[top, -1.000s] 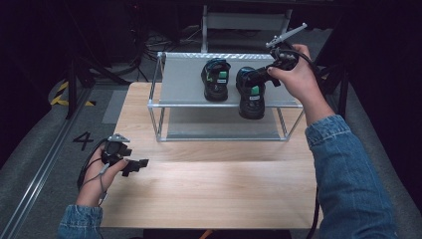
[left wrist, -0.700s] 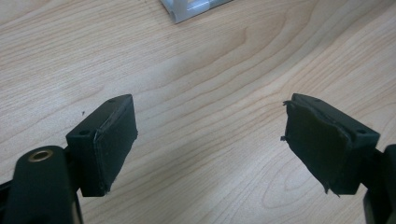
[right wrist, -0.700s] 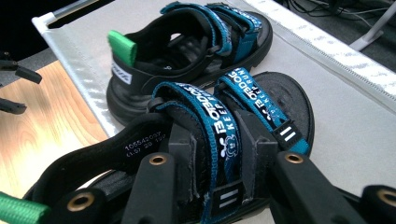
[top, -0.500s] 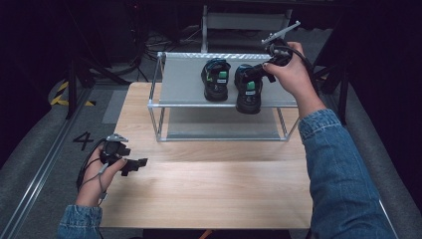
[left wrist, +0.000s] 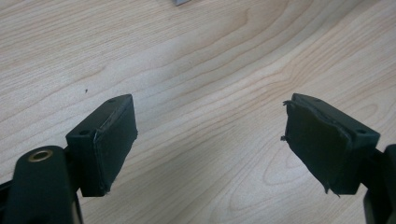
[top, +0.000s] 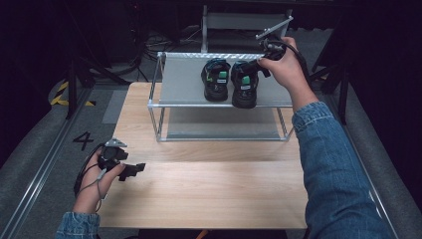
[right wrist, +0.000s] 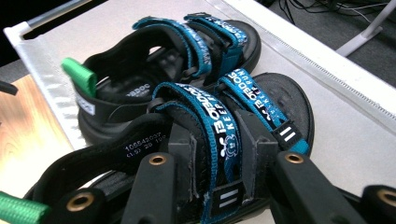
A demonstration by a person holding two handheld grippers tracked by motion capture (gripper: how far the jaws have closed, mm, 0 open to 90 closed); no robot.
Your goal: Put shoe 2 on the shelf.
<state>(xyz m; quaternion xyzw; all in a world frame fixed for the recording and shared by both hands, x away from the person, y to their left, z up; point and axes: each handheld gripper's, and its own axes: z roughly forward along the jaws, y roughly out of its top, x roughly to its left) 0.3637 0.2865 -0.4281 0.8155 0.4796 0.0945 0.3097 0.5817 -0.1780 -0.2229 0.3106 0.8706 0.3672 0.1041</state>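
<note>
Two black sandals with blue straps are on the top shelf of a metal rack [top: 184,79]. The left sandal [top: 215,78] [right wrist: 154,60] stands on the shelf with its green heel tab toward the table. Close beside it is the right sandal [top: 245,84] [right wrist: 280,107], and my right gripper [top: 259,64] [right wrist: 217,163] is shut on its blue strap from above. My left gripper [top: 137,169] [left wrist: 210,149] hangs low over the wooden table [top: 209,184] at the near left, open with nothing between its pads.
The rack has a lower shelf [top: 224,130] and thin metal legs [top: 158,119] at the corners. It stands at the far end of the table. Dark floor, cables and a grey frame [top: 244,21] lie behind it.
My right hand has carried the right sandal back and a little left over the top shelf, closer to the other sandal. The left hand has stayed where it was.
</note>
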